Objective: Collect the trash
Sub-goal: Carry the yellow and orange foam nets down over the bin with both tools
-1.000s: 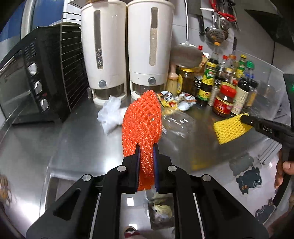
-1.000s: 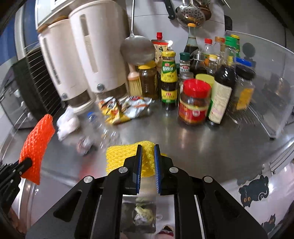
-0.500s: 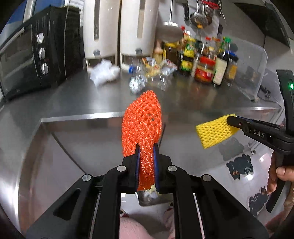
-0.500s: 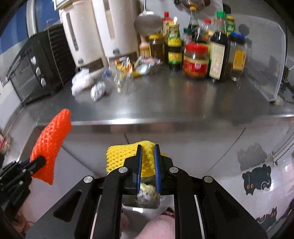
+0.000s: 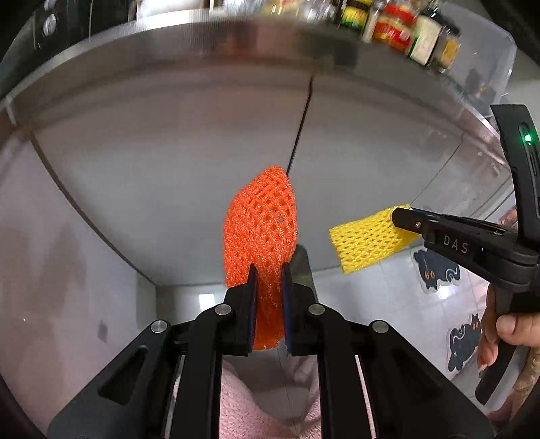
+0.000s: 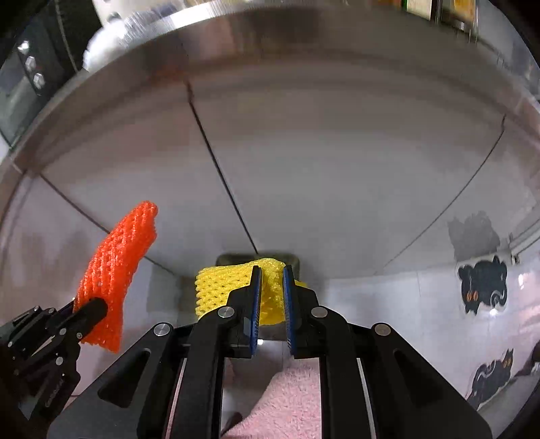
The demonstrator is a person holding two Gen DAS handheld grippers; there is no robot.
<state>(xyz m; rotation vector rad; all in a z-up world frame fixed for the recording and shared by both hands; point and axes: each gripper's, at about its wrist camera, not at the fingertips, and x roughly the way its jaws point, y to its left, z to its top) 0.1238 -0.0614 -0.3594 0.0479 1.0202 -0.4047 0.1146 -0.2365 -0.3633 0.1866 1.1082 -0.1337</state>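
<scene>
My left gripper (image 5: 267, 270) is shut on an orange foam fruit net (image 5: 260, 223), which stands up from the jaws; it also shows in the right wrist view (image 6: 118, 266). My right gripper (image 6: 269, 273) is shut on a yellow foam fruit net (image 6: 229, 287), seen from the side in the left wrist view (image 5: 366, 241). Both are held in the air in front of the steel cabinet doors (image 5: 168, 169), below the counter edge (image 5: 236, 30). A small grey bin's rim (image 6: 229, 258) shows just behind the yellow net.
Sauce bottles and jars (image 5: 398, 23) stand on the counter top at upper right. A black oven (image 6: 30, 74) sits at upper left. Cat stickers (image 6: 482, 287) lie on the tiled floor at right. A pink fuzzy slipper (image 6: 290, 402) shows below the fingers.
Both grippers have dropped from counter height to below the counter edge, still holding their nets. The counter items have slid to the top of both views.
</scene>
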